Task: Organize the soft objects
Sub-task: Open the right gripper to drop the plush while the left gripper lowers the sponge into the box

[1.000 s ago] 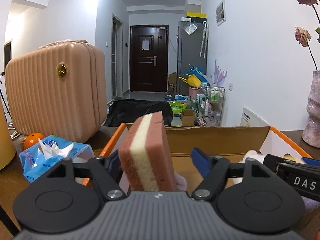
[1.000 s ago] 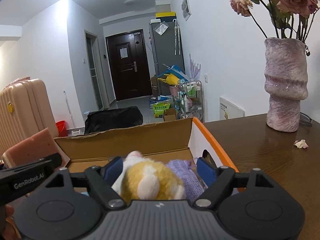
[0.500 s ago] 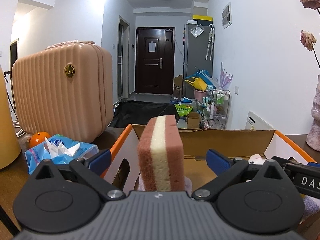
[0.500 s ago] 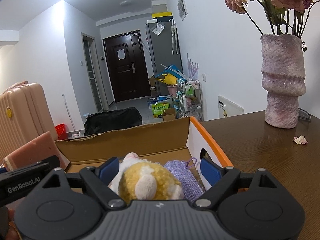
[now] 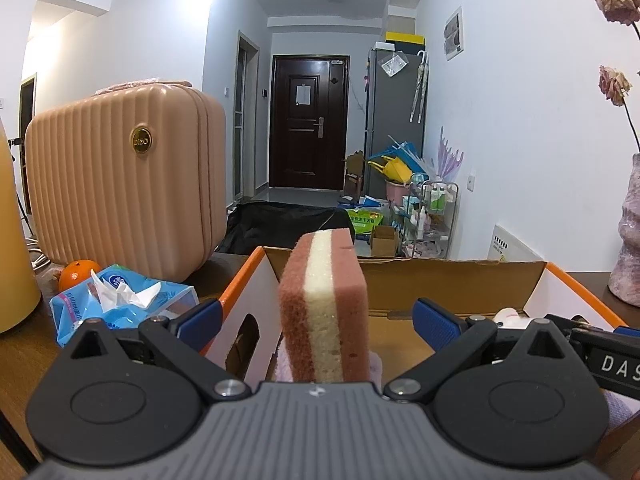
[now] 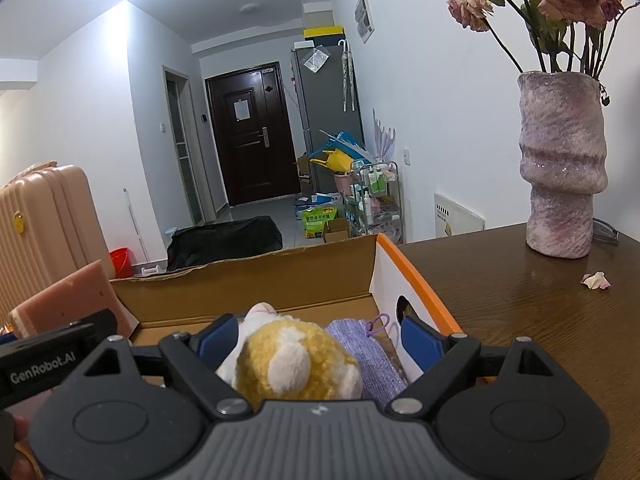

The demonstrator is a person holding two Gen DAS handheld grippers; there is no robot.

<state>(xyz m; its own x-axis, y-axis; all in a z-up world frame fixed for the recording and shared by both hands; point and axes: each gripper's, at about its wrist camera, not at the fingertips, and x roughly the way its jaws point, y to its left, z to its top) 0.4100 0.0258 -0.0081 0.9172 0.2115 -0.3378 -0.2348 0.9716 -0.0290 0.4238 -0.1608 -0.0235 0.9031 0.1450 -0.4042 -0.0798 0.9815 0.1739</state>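
Observation:
A pink and cream layered sponge [image 5: 326, 304] stands on end in the left part of an open cardboard box with orange edges [image 5: 456, 280]. My left gripper [image 5: 316, 316] is open, its blue pads well apart on either side of the sponge and not touching it. In the right wrist view a yellow and white plush toy [image 6: 290, 362] and a purple knitted pouch [image 6: 372, 356] lie in the box [image 6: 248, 276]. My right gripper [image 6: 320, 336] is open around the plush without squeezing it. The sponge shows at the left [image 6: 64, 300].
A pink ribbed suitcase [image 5: 124, 184], a blue tissue pack [image 5: 120, 300] and an orange [image 5: 76, 274] stand left of the box. A purple vase with dried roses [image 6: 560, 168] and a fallen petal [image 6: 596, 280] are on the wooden table [image 6: 540, 320] at the right.
My left gripper has opened and let go of the sponge, which now stands upright in the box. My right gripper has opened wider around the plush. Both have drawn back a little.

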